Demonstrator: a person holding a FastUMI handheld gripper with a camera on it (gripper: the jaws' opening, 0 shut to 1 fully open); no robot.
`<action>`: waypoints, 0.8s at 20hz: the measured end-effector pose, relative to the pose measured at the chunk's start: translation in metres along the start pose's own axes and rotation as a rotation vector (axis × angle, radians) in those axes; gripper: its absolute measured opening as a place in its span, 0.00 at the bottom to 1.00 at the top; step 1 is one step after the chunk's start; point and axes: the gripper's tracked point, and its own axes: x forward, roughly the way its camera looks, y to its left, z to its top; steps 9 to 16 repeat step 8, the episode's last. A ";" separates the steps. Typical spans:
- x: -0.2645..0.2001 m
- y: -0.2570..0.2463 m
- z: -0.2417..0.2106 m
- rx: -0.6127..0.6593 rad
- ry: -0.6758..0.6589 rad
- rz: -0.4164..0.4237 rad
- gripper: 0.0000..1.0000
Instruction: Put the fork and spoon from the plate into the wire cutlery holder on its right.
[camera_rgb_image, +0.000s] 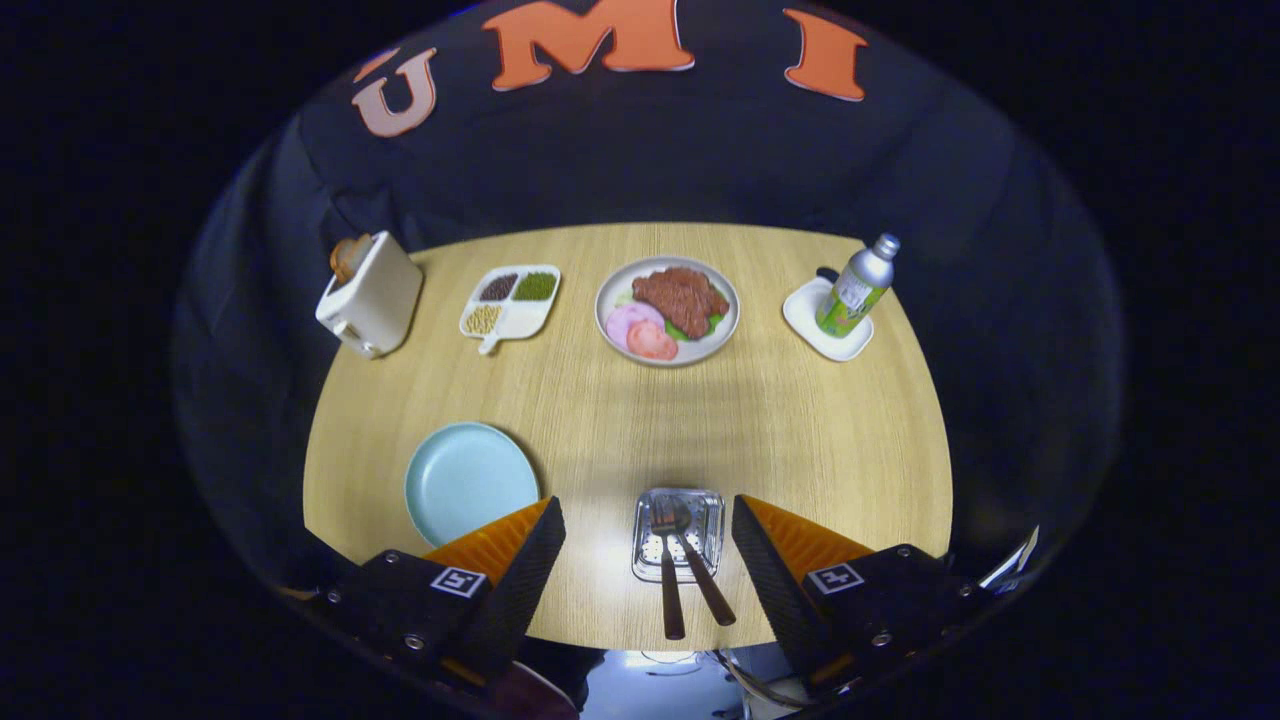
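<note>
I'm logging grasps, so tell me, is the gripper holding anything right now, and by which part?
Nothing is held. The gripper is open, and the brown-handled fork and spoon stand in the wire cutlery holder between its fingers, untouched.

The gripper (648, 545) has two wedge-shaped fingers (520, 560), each with an orange top face and a black ribbed inner pad. Behind each finger sits a black block with rounded corners, carrying a small white square tag printed with a black pattern and fastened with silver screws. The fingers stand wide apart, pressing on nothing.
</note>
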 end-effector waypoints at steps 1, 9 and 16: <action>-0.010 0.001 0.014 0.019 -0.076 0.008 1.00; -0.090 -0.029 0.068 0.087 -0.520 -0.031 1.00; -0.090 -0.029 0.068 0.087 -0.520 -0.031 1.00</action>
